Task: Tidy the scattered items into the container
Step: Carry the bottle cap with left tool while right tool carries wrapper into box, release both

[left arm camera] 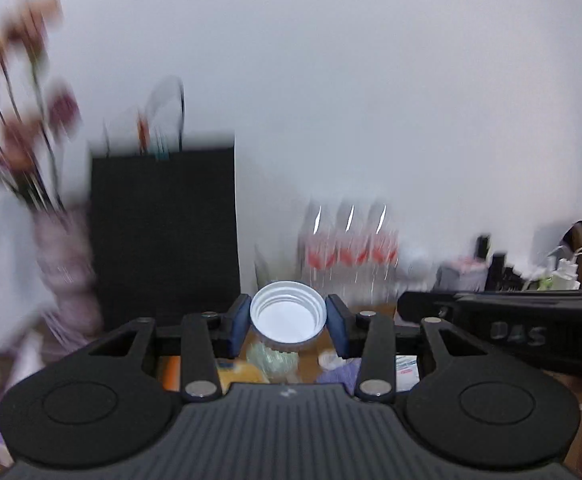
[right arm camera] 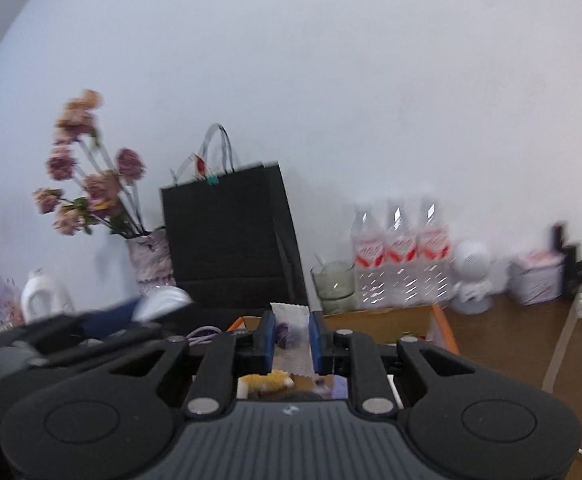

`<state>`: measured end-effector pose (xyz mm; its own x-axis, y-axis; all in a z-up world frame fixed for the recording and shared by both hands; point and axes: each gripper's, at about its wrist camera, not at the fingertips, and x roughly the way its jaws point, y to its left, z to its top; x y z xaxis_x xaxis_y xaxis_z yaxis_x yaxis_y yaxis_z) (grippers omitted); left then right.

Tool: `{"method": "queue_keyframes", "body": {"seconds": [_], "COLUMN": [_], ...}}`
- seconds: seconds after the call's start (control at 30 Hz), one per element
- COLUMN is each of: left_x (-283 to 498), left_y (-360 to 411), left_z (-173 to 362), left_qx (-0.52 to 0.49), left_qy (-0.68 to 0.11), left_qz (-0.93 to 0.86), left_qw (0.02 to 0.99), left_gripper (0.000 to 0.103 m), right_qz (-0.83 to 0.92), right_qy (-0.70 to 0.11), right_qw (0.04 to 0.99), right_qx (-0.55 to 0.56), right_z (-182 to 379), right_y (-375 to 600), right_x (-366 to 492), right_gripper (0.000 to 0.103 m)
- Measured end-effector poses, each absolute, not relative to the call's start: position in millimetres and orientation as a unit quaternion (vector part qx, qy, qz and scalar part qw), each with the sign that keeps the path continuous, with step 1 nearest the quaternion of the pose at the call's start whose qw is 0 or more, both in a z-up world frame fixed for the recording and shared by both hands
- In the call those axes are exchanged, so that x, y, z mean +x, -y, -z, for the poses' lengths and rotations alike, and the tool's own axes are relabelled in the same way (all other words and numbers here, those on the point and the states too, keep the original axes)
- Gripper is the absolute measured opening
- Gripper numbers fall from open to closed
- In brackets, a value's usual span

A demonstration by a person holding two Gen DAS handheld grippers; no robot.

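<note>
My left gripper (left arm camera: 287, 322) is shut on a white screw-on lid (left arm camera: 287, 316), its hollow threaded side facing the camera, held above the items. My right gripper (right arm camera: 290, 340) is shut on a white snack packet with a purple picture (right arm camera: 291, 332), held upright over the orange-edged cardboard container (right arm camera: 443, 328). Inside the container, below the fingers, lie a yellow item (right arm camera: 267, 382) and a purple packet (right arm camera: 327, 390). In the left wrist view the right gripper's black body (left arm camera: 511, 332) shows at the right; in the right wrist view the left gripper (right arm camera: 91, 328) shows blurred at the left.
A black paper bag (right arm camera: 227, 240) stands against the wall with a vase of dried flowers (right arm camera: 151, 260) beside it. Three water bottles (right arm camera: 401, 256), a glass cup (right arm camera: 333, 280), a white round device (right arm camera: 471, 276) and a white box (right arm camera: 537, 276) line the wall on the wooden table (right arm camera: 503, 344).
</note>
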<state>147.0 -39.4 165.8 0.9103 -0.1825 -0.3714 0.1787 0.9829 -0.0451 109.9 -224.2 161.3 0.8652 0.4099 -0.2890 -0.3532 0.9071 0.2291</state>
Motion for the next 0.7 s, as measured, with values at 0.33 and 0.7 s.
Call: {"method": "queue_keyframes", "body": {"seconds": [0.33,0.7], "left_x": [311,354], "left_y": [47,39], "left_z": [-111,-94], "left_qx": [-0.05,-0.052], "left_qy": [-0.378,-0.379], "left_qz": [0.156,0.142], "left_qw": [0.911,0.913], "left_gripper": [0.041,0.073], "right_qz": [-0.179,-0.14], "right_qy": [-0.398,-0.444], "right_qw": [0.898,0.885], "right_qx": [0.057,0.028], "right_z": [-123,-94], "right_y": [213,217], "right_x": [306,379], "right_gripper": [0.017,0.017]}}
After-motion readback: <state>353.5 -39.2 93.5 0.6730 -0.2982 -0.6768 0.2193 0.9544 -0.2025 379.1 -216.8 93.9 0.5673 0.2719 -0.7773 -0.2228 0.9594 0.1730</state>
